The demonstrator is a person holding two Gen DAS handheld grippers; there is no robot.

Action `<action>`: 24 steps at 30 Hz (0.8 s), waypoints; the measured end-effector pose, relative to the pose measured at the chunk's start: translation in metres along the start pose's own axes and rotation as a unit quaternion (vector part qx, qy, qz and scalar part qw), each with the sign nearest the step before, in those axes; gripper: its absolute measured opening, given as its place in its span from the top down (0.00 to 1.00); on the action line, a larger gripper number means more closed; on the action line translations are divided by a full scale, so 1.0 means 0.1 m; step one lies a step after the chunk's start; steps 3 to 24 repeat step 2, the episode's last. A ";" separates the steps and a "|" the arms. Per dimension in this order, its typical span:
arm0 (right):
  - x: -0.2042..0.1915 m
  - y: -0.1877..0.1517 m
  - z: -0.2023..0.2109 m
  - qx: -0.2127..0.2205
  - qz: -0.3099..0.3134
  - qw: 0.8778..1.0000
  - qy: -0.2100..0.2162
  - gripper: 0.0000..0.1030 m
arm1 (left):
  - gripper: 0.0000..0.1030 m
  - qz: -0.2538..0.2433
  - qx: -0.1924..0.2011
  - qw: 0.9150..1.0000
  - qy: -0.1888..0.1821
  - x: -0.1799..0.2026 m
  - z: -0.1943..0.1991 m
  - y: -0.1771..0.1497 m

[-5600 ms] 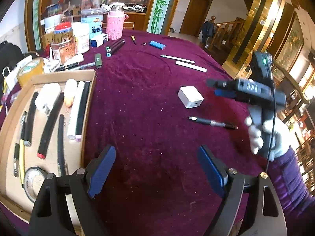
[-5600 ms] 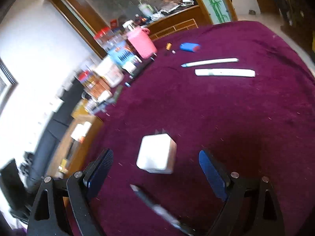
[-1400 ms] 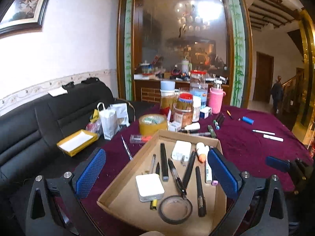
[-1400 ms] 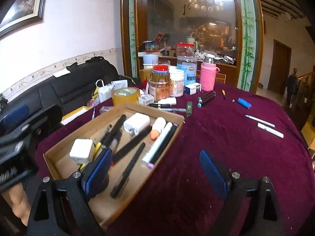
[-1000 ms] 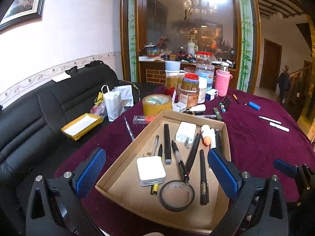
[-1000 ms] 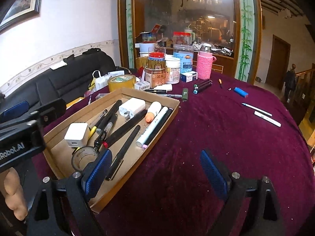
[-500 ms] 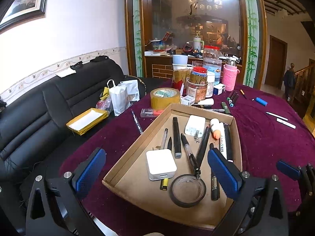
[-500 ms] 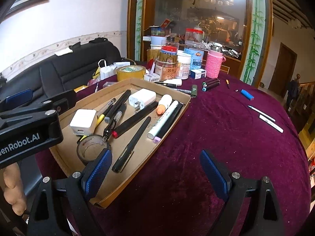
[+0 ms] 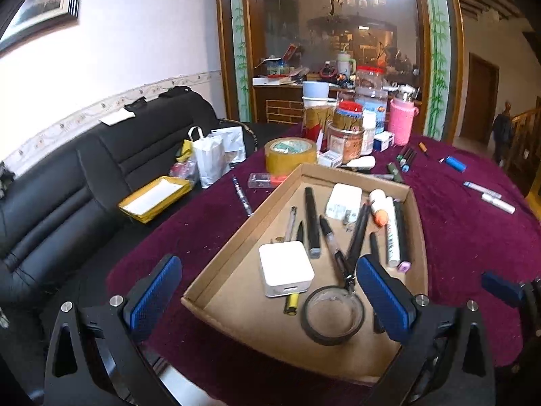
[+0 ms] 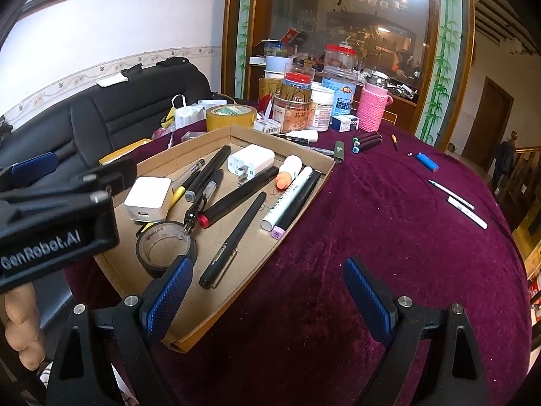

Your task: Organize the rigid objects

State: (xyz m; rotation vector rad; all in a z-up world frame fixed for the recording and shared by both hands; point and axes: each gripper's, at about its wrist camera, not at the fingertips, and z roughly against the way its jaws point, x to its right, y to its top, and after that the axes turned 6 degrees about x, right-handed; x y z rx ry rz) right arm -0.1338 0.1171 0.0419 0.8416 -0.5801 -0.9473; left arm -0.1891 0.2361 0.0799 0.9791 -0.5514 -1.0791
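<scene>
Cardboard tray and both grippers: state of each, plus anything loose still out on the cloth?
Cardboard tray: on the table, holding pens and chargers.
Square white charger: inside tray.
Black tape roll: flat in tray.
Blue lighter: loose on cloth, outside tray.
Two white pens: loose on cloth.
Left gripper: open, empty.
Right gripper: open, empty.

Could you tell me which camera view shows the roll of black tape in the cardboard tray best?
The right wrist view: the roll of black tape lies almost wholly in sight near the cardboard tray front, with only its near edge behind a finger pad. In the left wrist view the tape is partly covered by the left gripper, pad overlapping its right side.
</scene>
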 end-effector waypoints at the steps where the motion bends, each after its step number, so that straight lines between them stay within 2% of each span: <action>1: 0.01 0.00 0.01 0.001 -0.002 1.000 0.000 0.09 | 0.00 -0.002 -0.002 1.000 -0.001 0.01 0.00 -0.01; 24: 0.05 0.01 0.02 0.002 -0.004 1.000 -0.002 0.09 | 0.00 -0.002 -0.007 1.000 -0.004 0.03 -0.01 -0.01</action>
